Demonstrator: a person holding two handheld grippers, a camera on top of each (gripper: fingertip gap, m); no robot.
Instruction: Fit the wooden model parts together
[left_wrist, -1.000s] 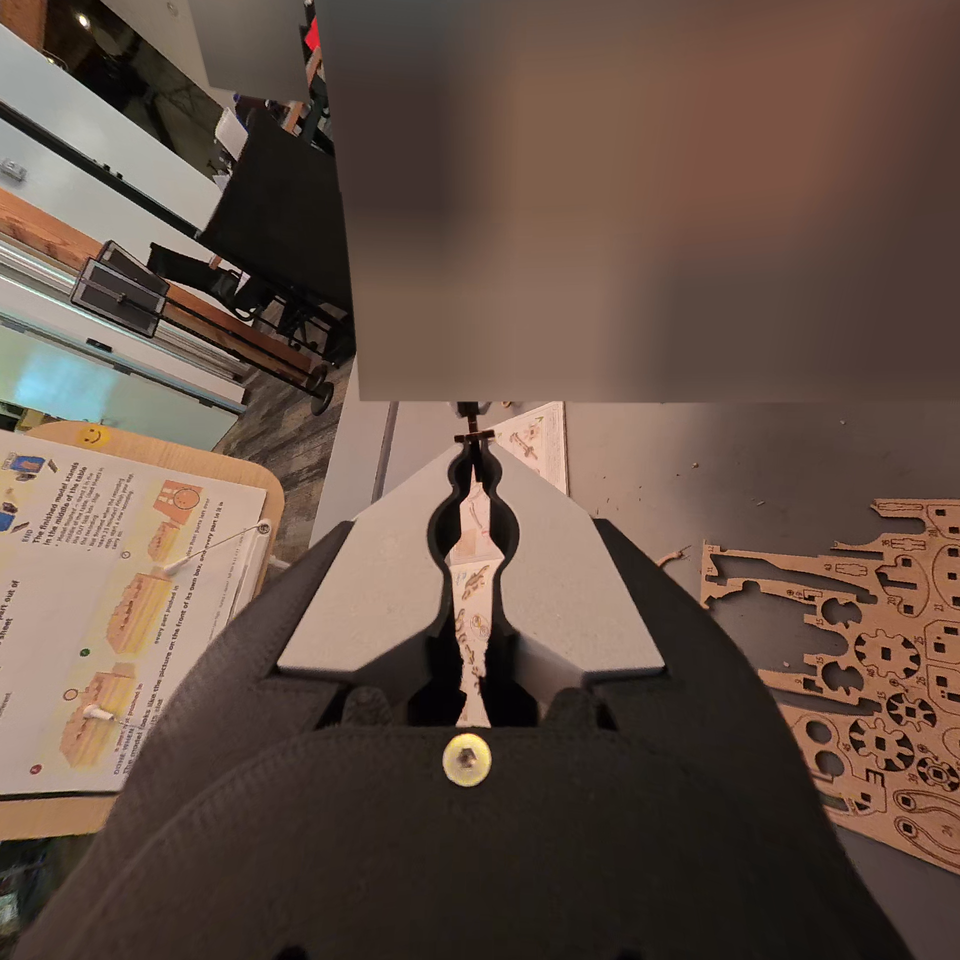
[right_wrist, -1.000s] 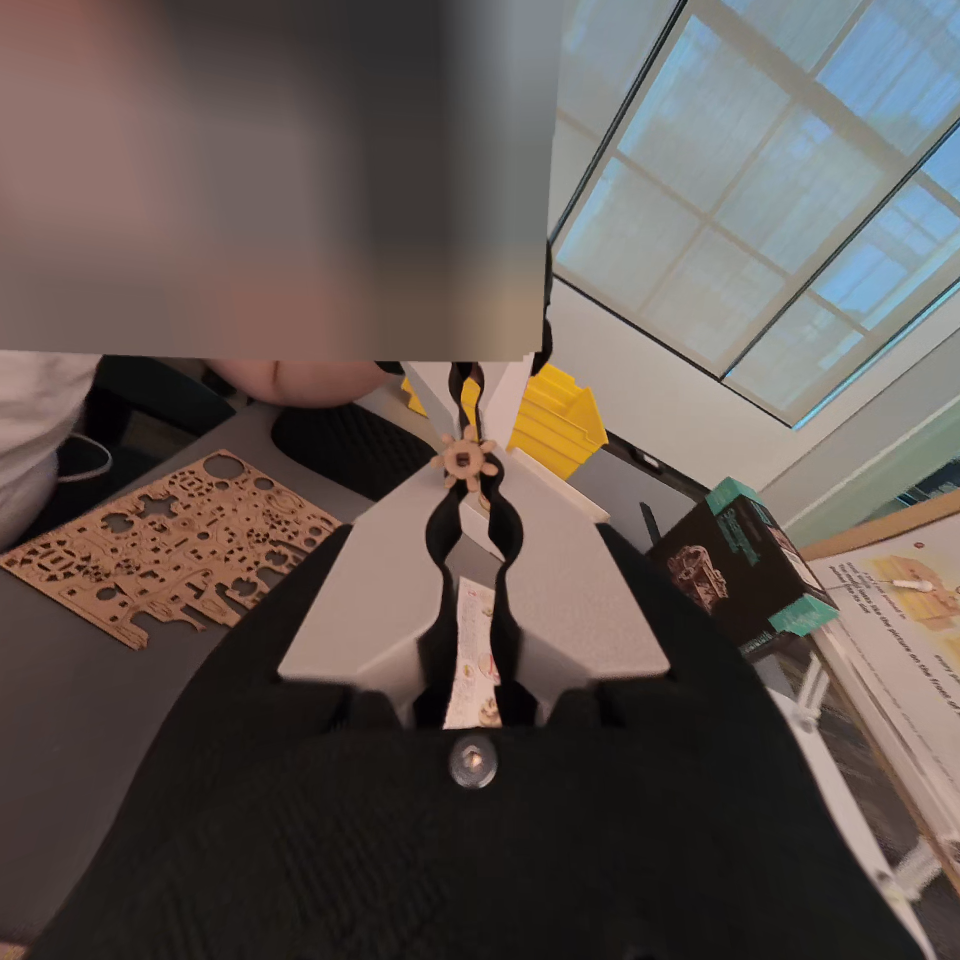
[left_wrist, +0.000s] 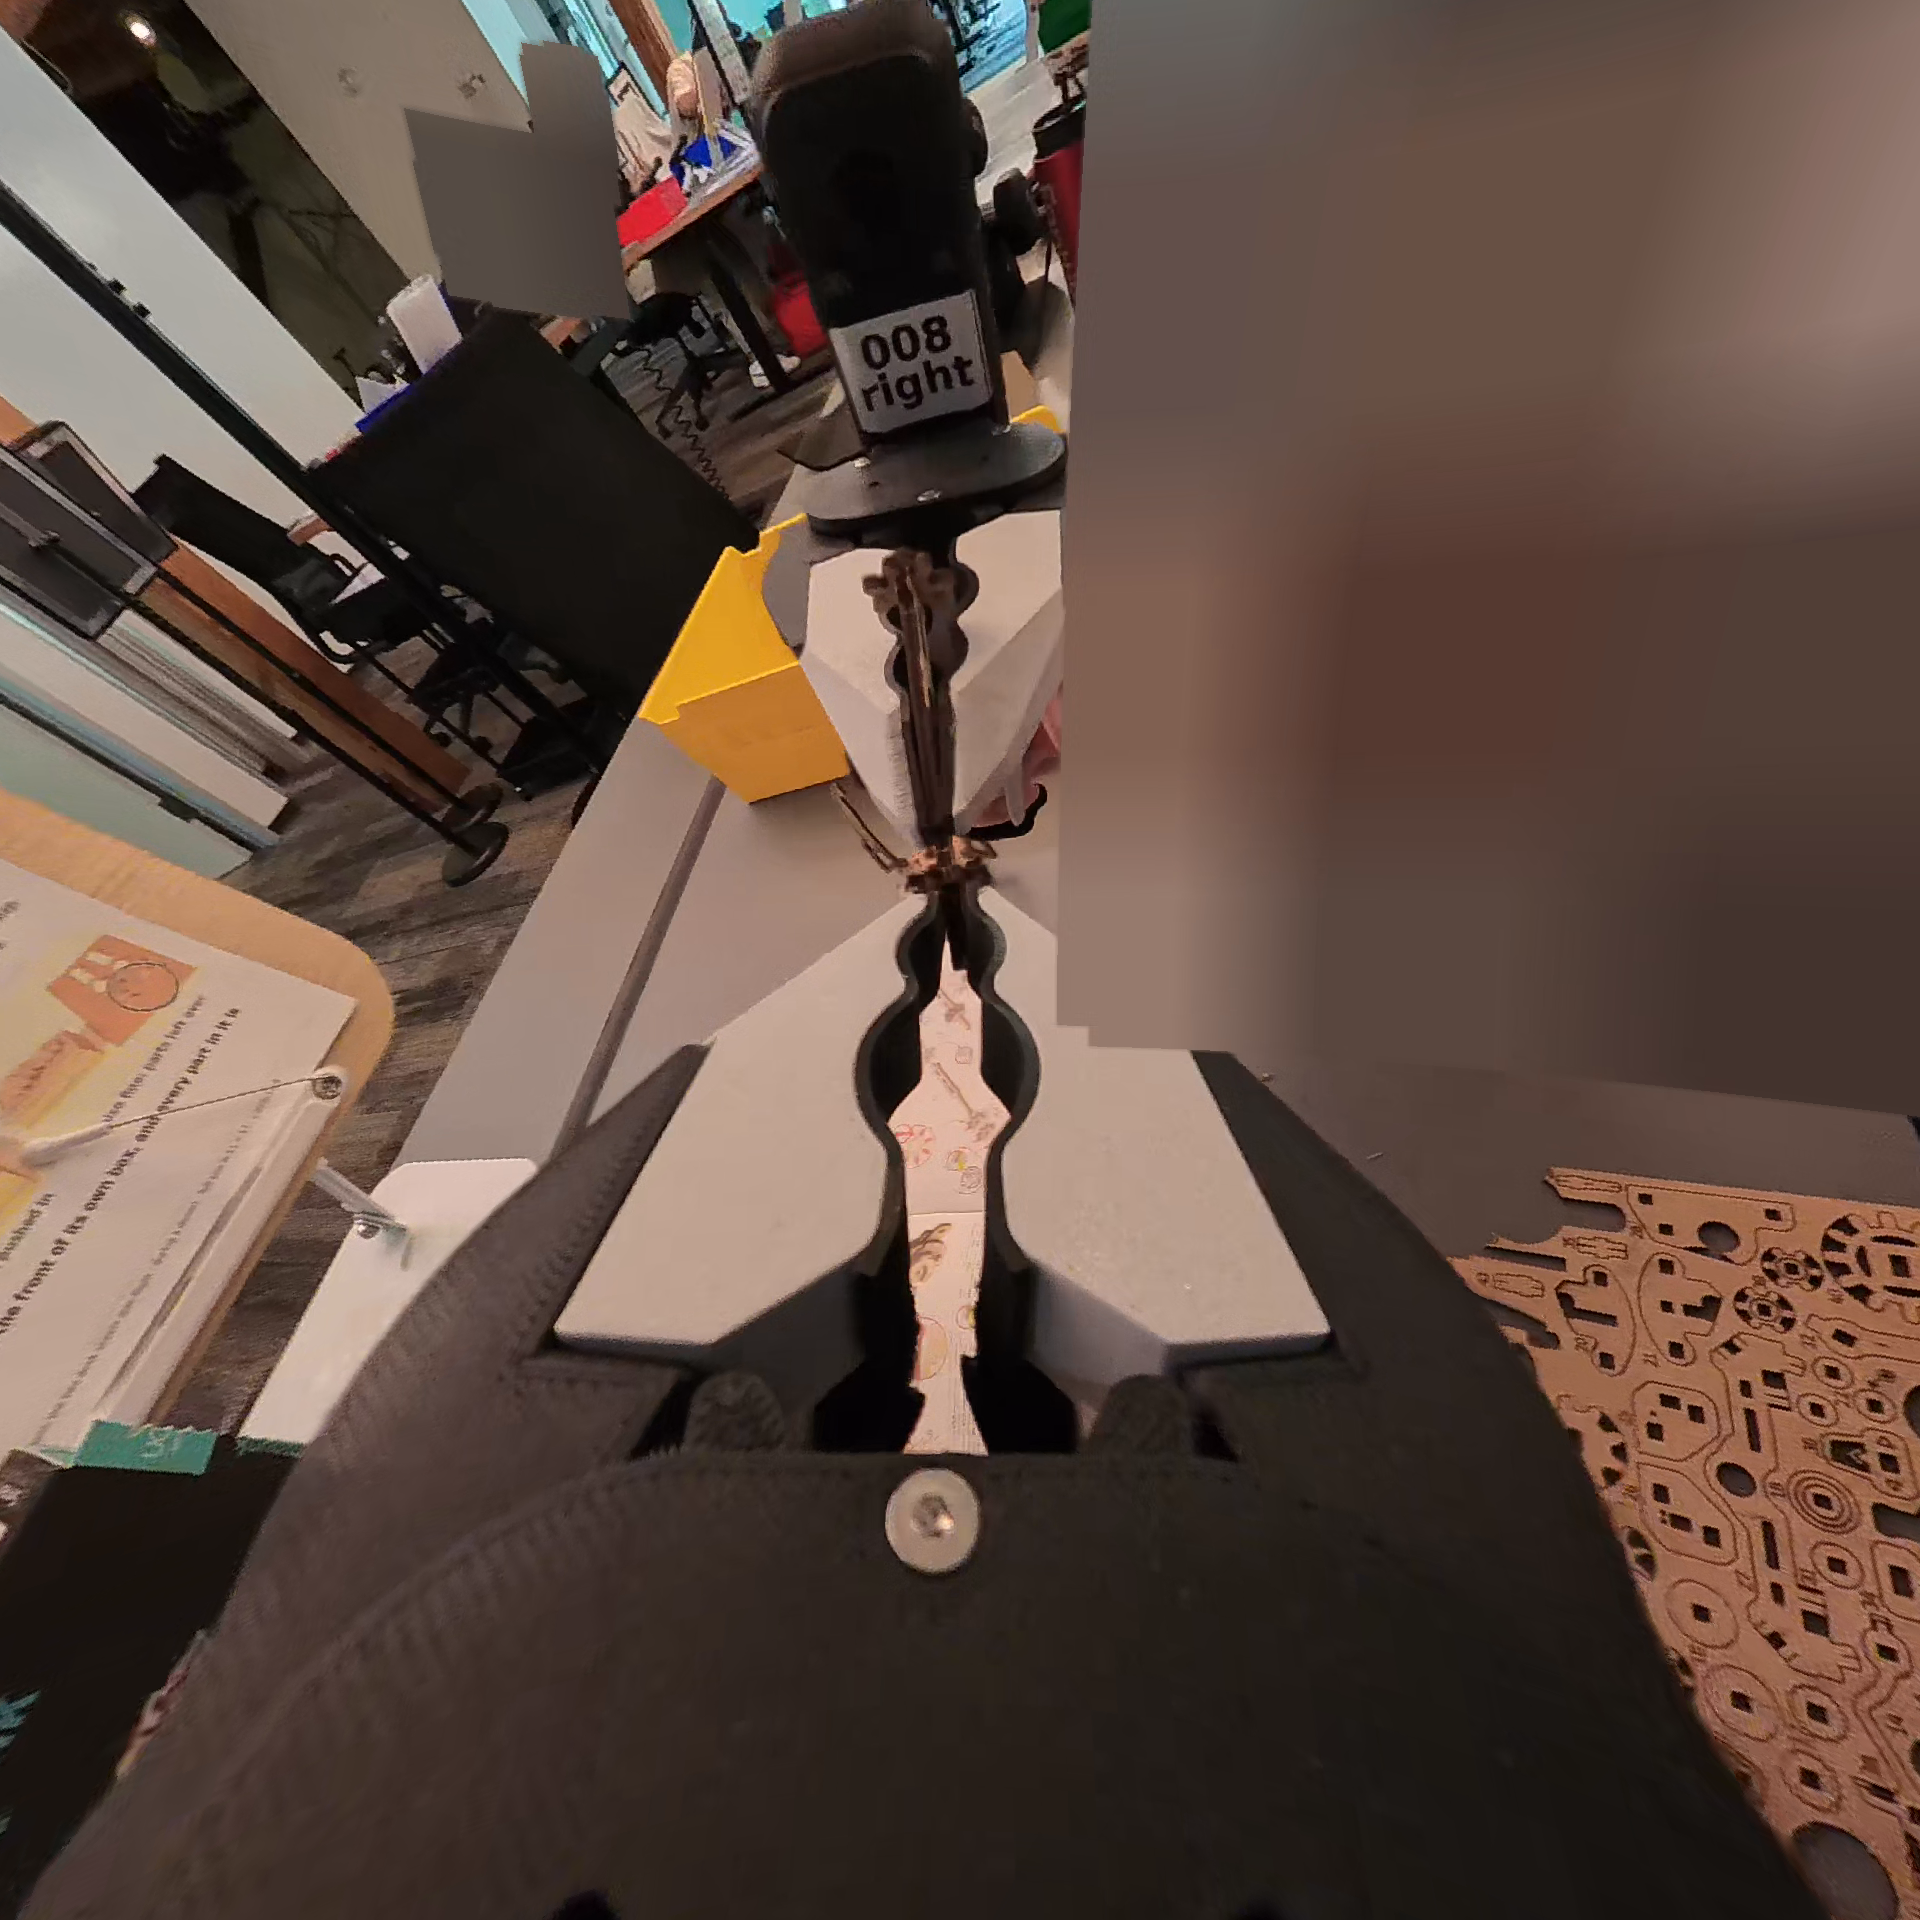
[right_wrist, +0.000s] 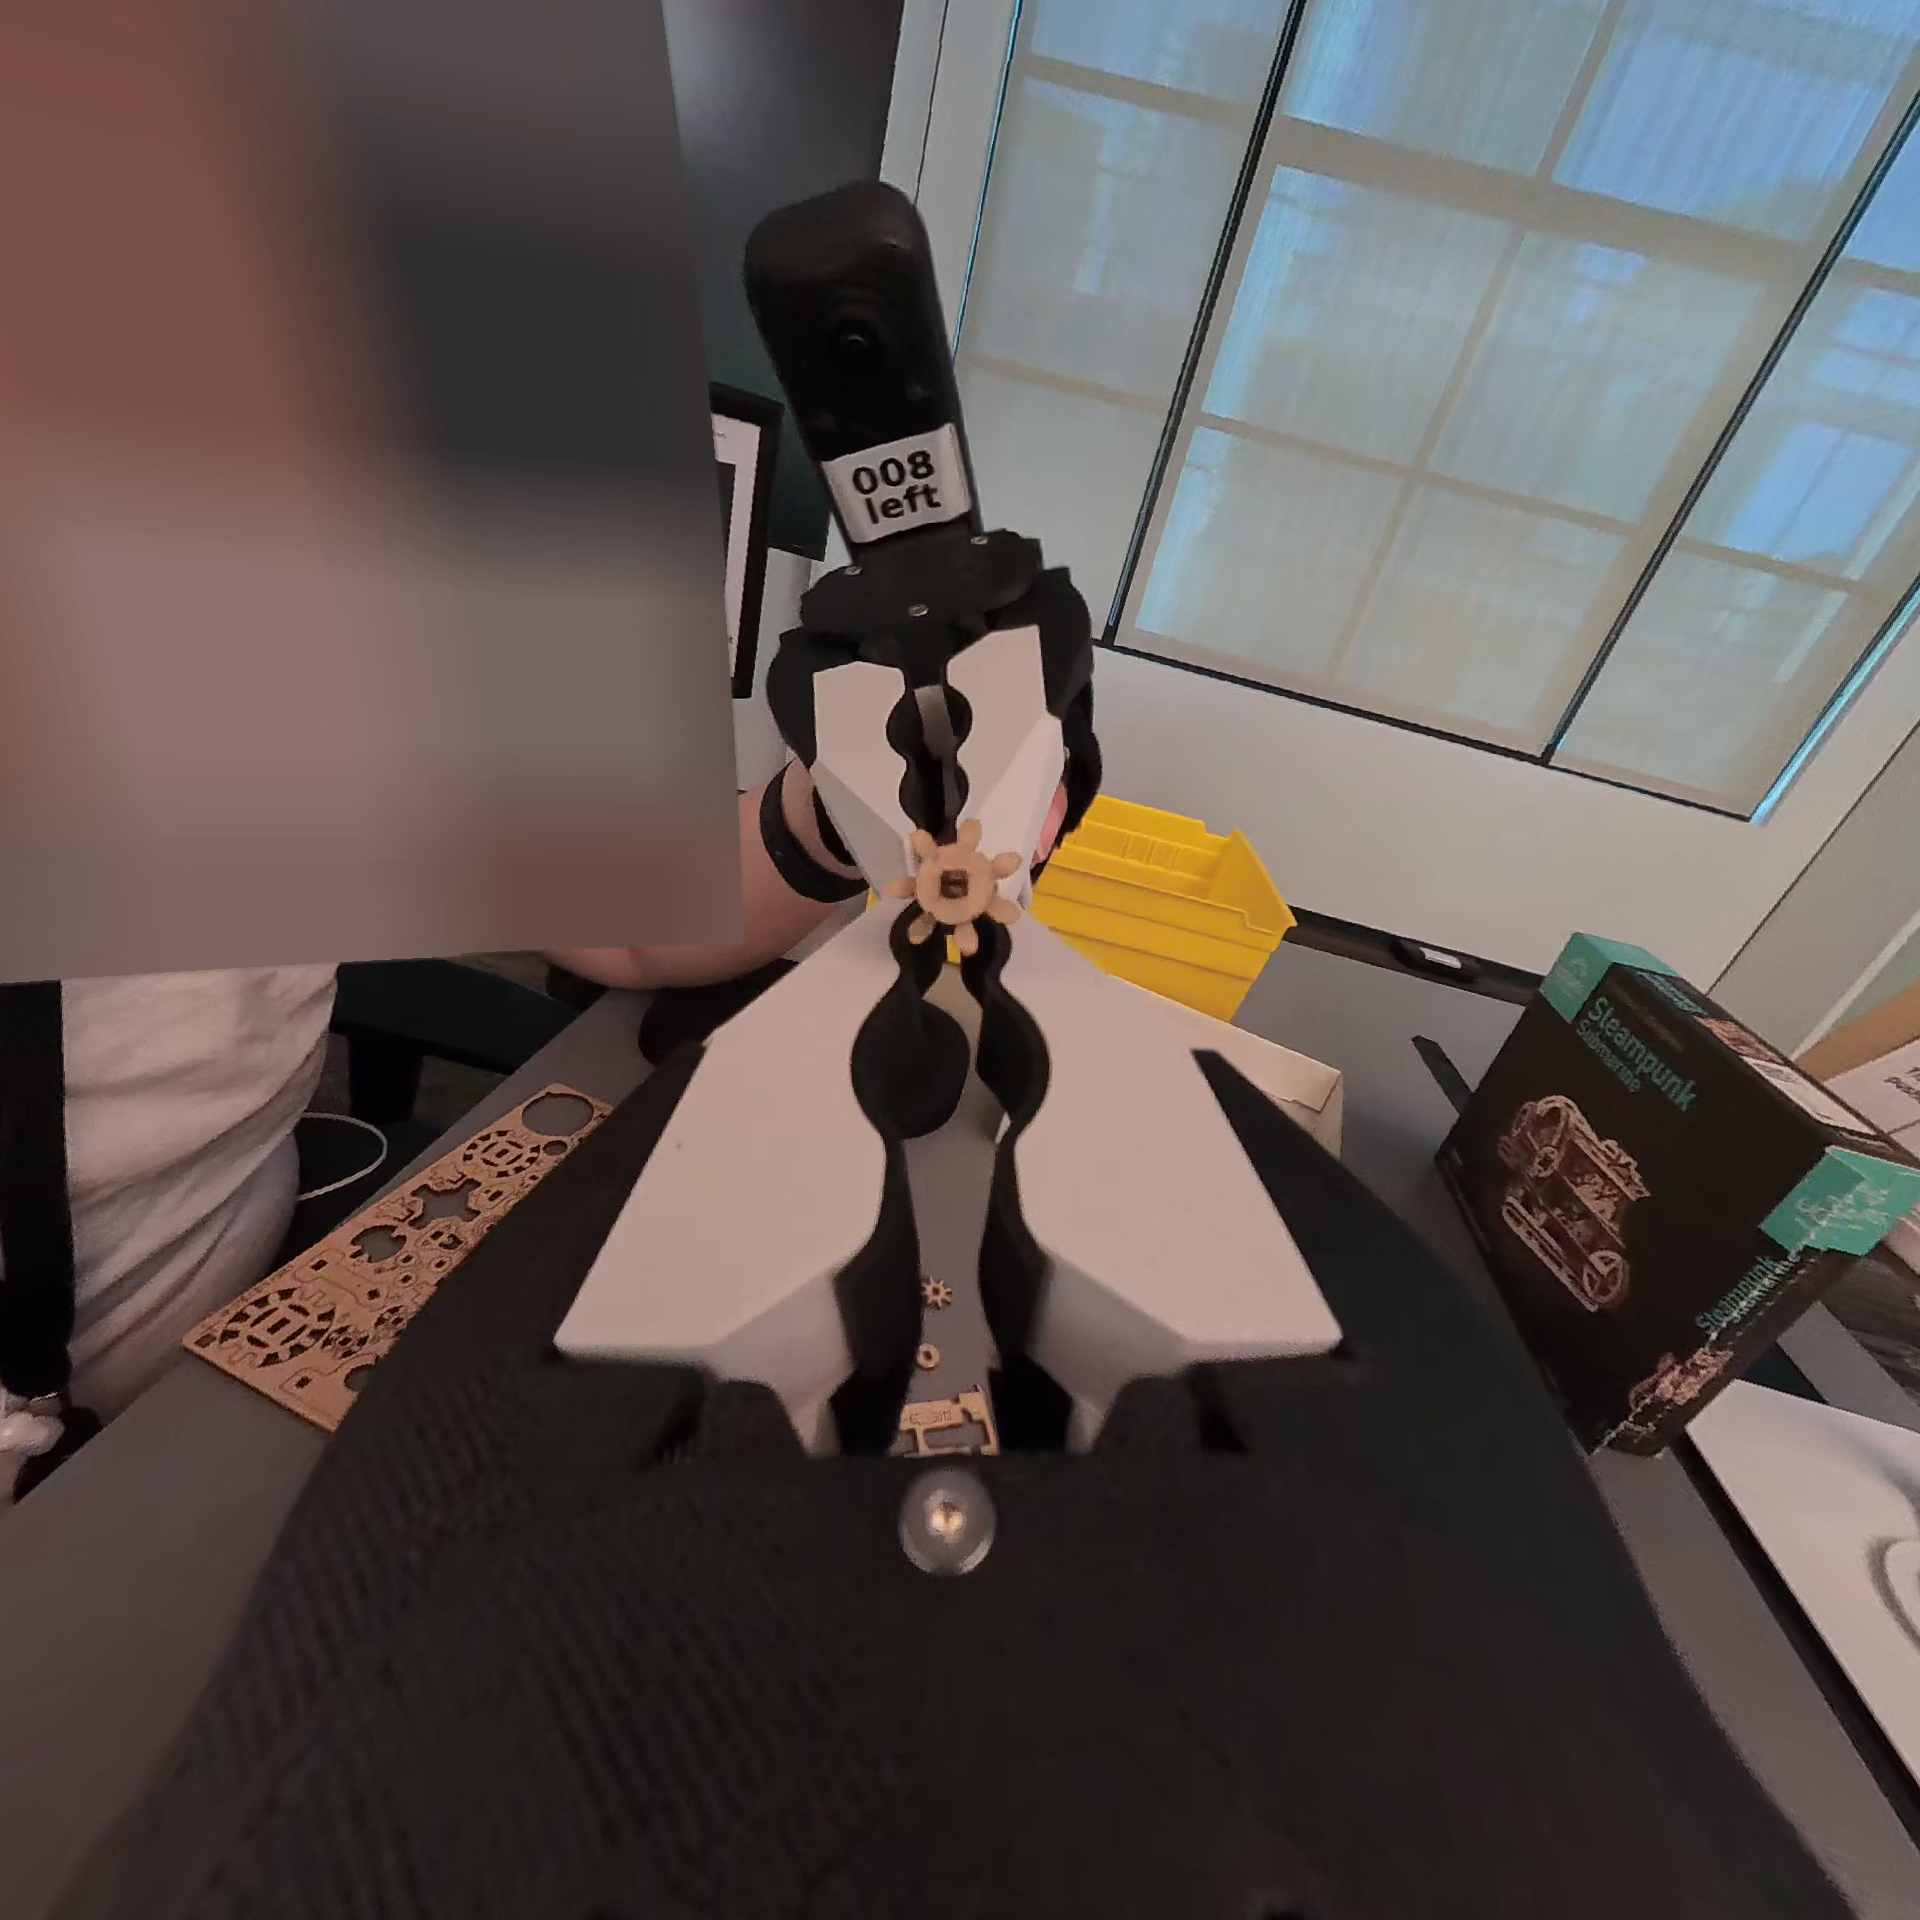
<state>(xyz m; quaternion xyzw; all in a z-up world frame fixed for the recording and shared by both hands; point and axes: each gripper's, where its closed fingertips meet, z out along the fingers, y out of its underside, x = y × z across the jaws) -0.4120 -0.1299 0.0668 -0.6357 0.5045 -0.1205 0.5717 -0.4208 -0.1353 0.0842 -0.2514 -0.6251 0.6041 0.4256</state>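
Observation:
My right gripper (right_wrist: 951, 940) is shut on a pale wooden gear (right_wrist: 925, 896) with rounded teeth and holds it upright above the grey table (right_wrist: 125, 1538). My left gripper (left_wrist: 948, 916) is shut on a small thin wooden pin (left_wrist: 938, 891). The two grippers meet tip to tip. The pin's dark end sits at the gear's square centre hole. In the left wrist view the gear (left_wrist: 943, 860) is edge-on under my right gripper (left_wrist: 935, 831). In the right wrist view my left gripper (right_wrist: 948, 831) faces me behind the gear.
A laser-cut wooden parts sheet (left_wrist: 1714, 1455) lies on the table, also in the right wrist view (right_wrist: 384, 1268). A yellow bin (right_wrist: 1153, 914), a black kit box (right_wrist: 1683, 1174) and a printed instruction sheet (left_wrist: 156, 1122) stand around. A person's torso (right_wrist: 156, 1143) is at the left. My two grippers' fingertips are within a few centimetres of each other.
Both grippers have tilted up and closed in on each other. The pin and the gear now meet tip to tip, and each gripper shows fully in the other's view.

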